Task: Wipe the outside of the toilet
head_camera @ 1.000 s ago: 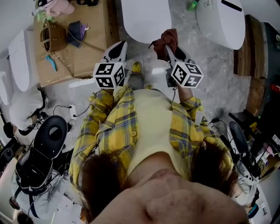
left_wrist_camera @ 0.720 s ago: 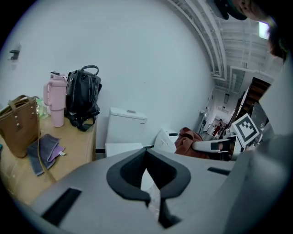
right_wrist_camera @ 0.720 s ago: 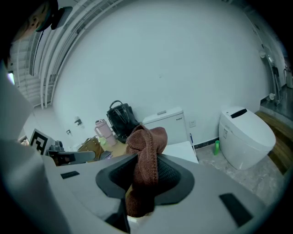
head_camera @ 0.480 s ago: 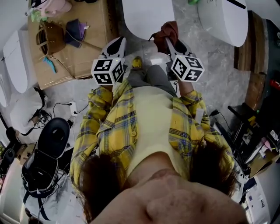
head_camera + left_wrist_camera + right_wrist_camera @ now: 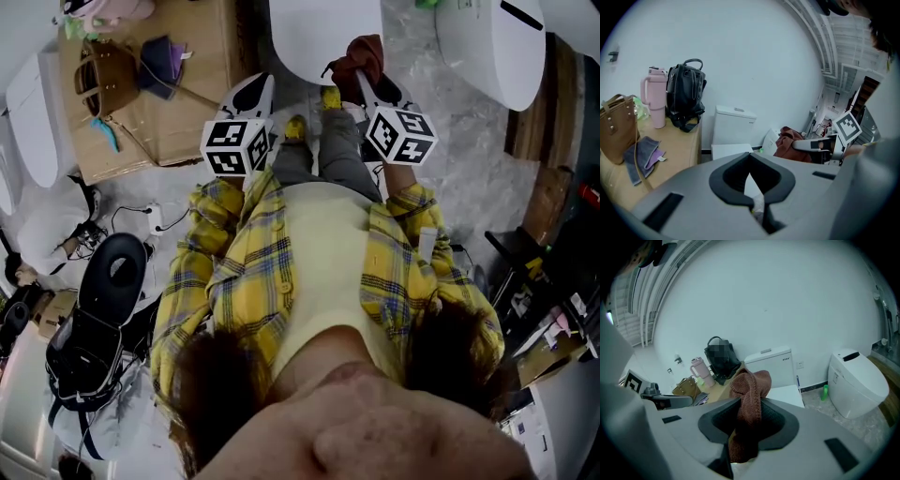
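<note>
— Where is the toilet?

— The toilet (image 5: 323,37) stands against the wall straight ahead, lid down, just right of the wooden worktop (image 5: 187,112).

— And the right hand-held gripper?

— The right hand-held gripper (image 5: 746,427) is clenched on a reddish-brown cloth (image 5: 750,385), held by the bowl's front right edge. I cannot tell whether the cloth touches it.

— The left one?

— The left hand-held gripper (image 5: 753,192) has its jaws pressed together on nothing.

— Do the views differ?

— The right gripper view shows a second toilet (image 5: 855,380), with a green bottle (image 5: 825,392) on the floor between the two. The left gripper view misses those, but it clearly shows a pink cup (image 5: 655,96) and a black backpack (image 5: 684,101) upright on the worktop.
</note>
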A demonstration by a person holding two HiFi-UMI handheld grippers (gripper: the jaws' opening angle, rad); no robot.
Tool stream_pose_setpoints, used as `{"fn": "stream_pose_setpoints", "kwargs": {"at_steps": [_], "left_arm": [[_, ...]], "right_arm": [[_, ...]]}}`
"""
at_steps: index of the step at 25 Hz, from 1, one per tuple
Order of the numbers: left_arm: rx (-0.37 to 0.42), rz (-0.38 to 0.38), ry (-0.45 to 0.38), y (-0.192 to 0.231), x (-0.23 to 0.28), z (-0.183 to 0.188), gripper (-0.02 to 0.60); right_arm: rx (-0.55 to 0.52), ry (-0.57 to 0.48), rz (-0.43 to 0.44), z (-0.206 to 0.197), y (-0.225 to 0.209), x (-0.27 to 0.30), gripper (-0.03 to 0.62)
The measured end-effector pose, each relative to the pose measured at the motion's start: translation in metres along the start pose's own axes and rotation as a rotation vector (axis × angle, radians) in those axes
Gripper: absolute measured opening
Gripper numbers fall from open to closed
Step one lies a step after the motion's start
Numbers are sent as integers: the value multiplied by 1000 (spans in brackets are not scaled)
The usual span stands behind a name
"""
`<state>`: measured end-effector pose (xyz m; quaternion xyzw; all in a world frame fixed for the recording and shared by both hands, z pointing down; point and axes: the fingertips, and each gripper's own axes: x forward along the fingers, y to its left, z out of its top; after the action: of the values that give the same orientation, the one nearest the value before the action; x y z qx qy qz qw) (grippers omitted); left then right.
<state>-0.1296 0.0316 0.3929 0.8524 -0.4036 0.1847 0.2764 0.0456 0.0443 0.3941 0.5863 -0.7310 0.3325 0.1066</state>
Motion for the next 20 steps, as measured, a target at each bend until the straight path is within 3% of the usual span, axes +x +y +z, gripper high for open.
{"fn": "stream_pose_setpoints", "kwargs": {"at_steps": [13, 20], "left_arm": [[-21, 131, -13, -3, 70, 23, 6], [-57, 196, 30, 34, 99, 10, 6]], "right_arm": [[-99, 121, 124, 32, -40, 69, 121], [-111, 204, 184, 30, -41, 139, 121]]}}
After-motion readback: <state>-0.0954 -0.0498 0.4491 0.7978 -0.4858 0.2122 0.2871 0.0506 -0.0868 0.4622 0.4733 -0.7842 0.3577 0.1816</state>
